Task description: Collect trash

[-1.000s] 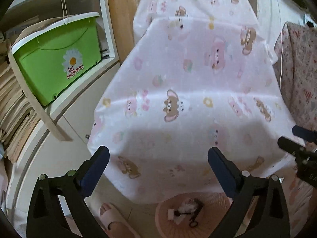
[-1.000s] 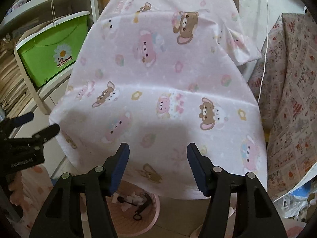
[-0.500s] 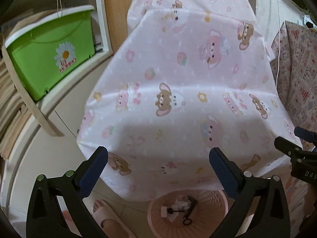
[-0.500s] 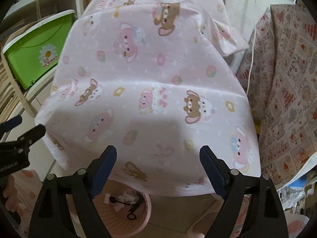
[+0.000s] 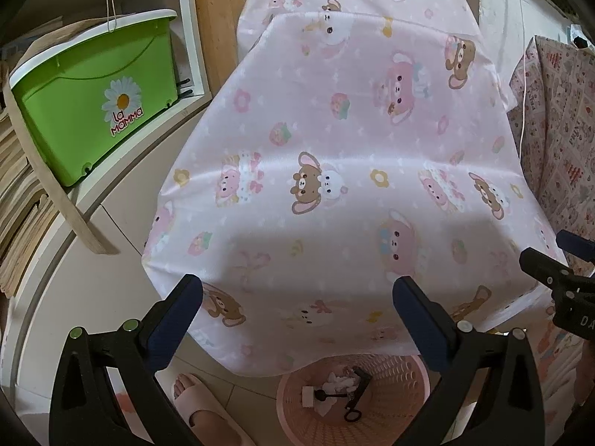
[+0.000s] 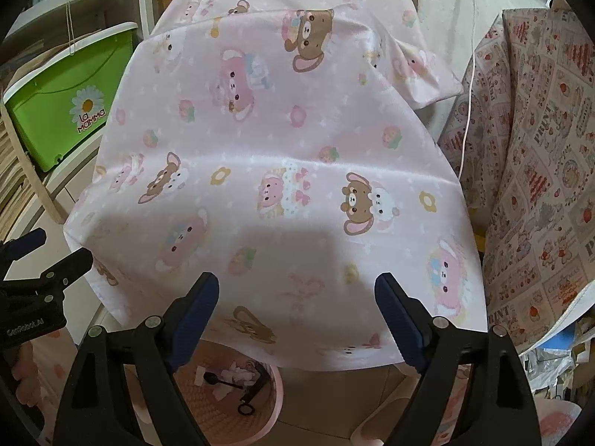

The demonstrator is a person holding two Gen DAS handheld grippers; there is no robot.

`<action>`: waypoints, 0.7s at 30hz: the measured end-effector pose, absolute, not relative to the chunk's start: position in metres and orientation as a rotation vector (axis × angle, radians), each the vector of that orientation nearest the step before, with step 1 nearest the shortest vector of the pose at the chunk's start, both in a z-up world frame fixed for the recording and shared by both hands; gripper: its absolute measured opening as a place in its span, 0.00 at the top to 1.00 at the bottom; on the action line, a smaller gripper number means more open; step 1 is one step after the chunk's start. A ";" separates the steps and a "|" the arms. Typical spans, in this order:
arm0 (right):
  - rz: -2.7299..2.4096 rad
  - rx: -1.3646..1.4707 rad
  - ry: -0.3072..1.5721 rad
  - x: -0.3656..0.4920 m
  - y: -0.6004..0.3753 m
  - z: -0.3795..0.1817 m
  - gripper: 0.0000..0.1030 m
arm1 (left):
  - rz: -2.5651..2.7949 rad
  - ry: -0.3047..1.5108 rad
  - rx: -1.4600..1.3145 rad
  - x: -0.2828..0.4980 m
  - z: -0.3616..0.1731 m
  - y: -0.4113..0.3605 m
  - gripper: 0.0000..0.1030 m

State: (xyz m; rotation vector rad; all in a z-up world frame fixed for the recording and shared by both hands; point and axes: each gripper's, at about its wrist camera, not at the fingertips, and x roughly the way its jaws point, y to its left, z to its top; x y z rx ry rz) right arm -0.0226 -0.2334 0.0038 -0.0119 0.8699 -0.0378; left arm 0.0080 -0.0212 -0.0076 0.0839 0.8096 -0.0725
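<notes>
A pink woven waste basket [image 5: 405, 371] [image 6: 267, 409] stands on the floor under the near edge of a table draped in a pink bear-print cloth [image 5: 334, 193] [image 6: 282, 186]. Inside it lie crumpled white paper [image 5: 338, 384] [image 6: 234, 373] and black plastic pieces [image 5: 353, 405] [image 6: 247, 396]. My left gripper [image 5: 297, 299] hangs open above the cloth's edge, nothing between its fingers. My right gripper [image 6: 295, 295] is open too and holds nothing; it shows at the right edge of the left wrist view [image 5: 557, 275].
A green storage box [image 5: 93, 107] [image 6: 63, 100] sits on a white shelf at the left. A patterned cloth [image 6: 539, 156] hangs at the right. A person's foot in a pink slipper [image 5: 200, 405] stands left of the basket on the tiled floor.
My right gripper's jaws have spread wider. Both views have shifted slightly toward the cloth's near edge, and the basket shows a little more.
</notes>
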 end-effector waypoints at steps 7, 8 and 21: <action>-0.043 -0.010 0.866 -0.023 -0.233 0.004 0.15 | -0.061 0.791 0.078 0.007 -0.005 -0.020 0.02; -0.042 -0.009 0.867 -0.023 -0.233 0.004 0.15 | -0.060 0.788 0.079 0.007 -0.004 -0.020 0.02; -0.040 -0.011 0.870 -0.023 -0.232 0.004 0.15 | -0.061 0.800 0.085 0.008 -0.006 -0.021 0.02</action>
